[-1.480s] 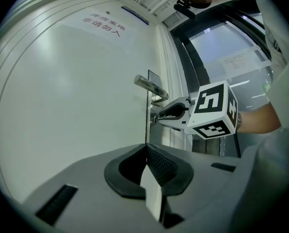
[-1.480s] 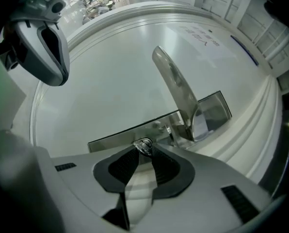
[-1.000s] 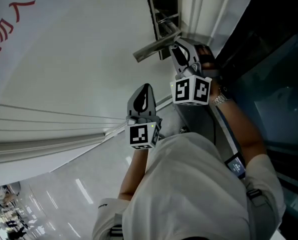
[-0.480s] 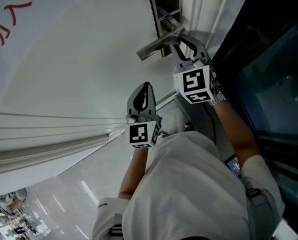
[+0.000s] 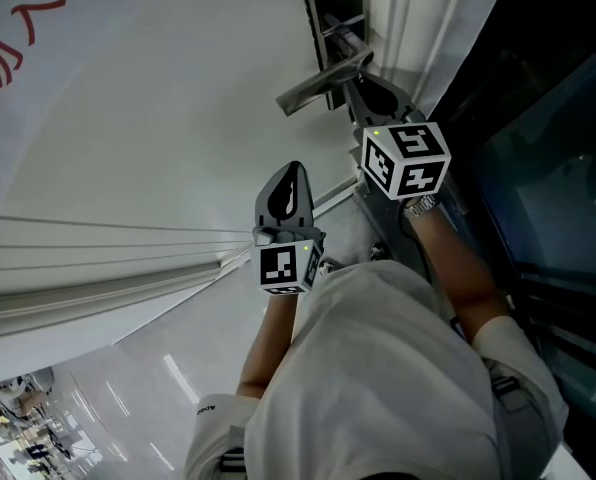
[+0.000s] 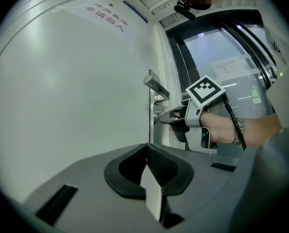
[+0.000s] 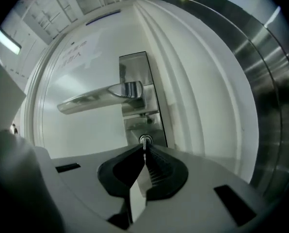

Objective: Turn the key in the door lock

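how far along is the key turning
Done: the right tool is at the lock below the door handle. In hand: its jaws have just been closing on the key. Left: likely the turn; the key's angle can't be judged. The left tool is shut, empty.

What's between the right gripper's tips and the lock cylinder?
Only the key, in the right gripper view: the right gripper, jaws just closed, pinches it at the lock cylinder.

A: Where is the right gripper (image 7: pixel 144 148)?
B: Far out, arm reaching. Its jaws just closed on the key (image 7: pixel 144 141).
A: And the left gripper (image 6: pixel 146 148)?
B: Nearer, level, jaws together, holding nothing.
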Tool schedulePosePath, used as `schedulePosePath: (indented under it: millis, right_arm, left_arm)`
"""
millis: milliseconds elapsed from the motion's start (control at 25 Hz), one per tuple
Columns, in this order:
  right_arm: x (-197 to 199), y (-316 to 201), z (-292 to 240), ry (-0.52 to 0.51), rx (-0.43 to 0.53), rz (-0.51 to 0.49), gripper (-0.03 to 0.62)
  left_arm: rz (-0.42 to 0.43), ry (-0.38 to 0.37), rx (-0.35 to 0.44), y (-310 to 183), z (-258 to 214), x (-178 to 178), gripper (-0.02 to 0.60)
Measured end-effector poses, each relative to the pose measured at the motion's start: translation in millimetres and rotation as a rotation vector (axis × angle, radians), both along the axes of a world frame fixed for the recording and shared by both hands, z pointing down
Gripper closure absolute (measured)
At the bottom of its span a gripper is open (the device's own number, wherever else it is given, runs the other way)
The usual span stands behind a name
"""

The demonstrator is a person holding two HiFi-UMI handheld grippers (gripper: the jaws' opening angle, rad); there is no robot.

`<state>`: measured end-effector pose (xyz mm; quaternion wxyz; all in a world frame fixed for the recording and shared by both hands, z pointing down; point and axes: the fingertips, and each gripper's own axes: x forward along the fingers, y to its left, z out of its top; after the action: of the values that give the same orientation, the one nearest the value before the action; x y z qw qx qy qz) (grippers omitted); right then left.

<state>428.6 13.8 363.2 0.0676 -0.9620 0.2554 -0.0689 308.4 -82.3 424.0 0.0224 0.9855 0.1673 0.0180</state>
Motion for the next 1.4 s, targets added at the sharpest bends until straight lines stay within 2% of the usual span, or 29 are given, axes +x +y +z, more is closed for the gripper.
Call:
schedulePosePath:
  millis: [80, 280, 400, 600, 680, 760, 840, 920, 1080, 1160, 1320, 1400]
  right_arm:
    - [0, 0, 0, -0.042, 0.097, -0.016, 0.585]
    - [1, 3, 1, -0.196, 0.428, -0.047, 0.585]
    - [1, 4, 2, -0.271, 0.609, -0.046, 0.585]
    - [1, 4, 2, -0.341, 0.807, -0.031, 0.585]
    - [2, 5, 1, -0.348, 0.827, -0.024, 0.585]
    - [2, 2, 4, -0.332, 0.728, -0.039, 0.564]
    - [-4, -7, 11, -0.319, 0.604, -0.104, 0.457]
    - [-13, -13, 16, -0.254, 0.447, -0.154, 0.418]
    - [-31, -8, 14, 0.045, -0.013, -0.144, 0.416]
    - [-36, -6, 13, 0.128, -0.143, -0.155, 0.416]
    - [-36, 1, 6, 0.215, -0.327, -0.192, 0.416]
    - [-34, 4, 3, 0.281, -0.463, -0.213, 0.416]
  left_arm:
    - [-0.015, -0.008, 0.001, -3, 2, -2, 0.572]
    - [-0.044, 0.011, 0.009, -1, -5, -8, 0.572]
    - [-0.066, -0.010, 0.013, -3, 0, -14, 0.572]
    - [-0.114, -0.013, 0.011, -4, -1, -24, 0.572]
    - [-0.125, -0.008, 0.013, -2, -3, -27, 0.572]
    - [-0.136, 0.004, 0.015, 0, -6, -30, 0.572]
    - [-0.148, -0.002, 0.016, 2, -4, -33, 0.572]
    - [-0.154, -0.012, 0.015, 4, 0, -36, 0.572]
    - [-0.153, -0.016, 0.003, 16, 3, -37, 0.572]
    - [-0.148, -0.019, -0.001, 23, 4, -36, 0.572]
    - [-0.135, -0.001, 0.013, 42, -1, -30, 0.572]
    - [-0.135, 0.009, 0.015, 50, -5, -28, 0.572]
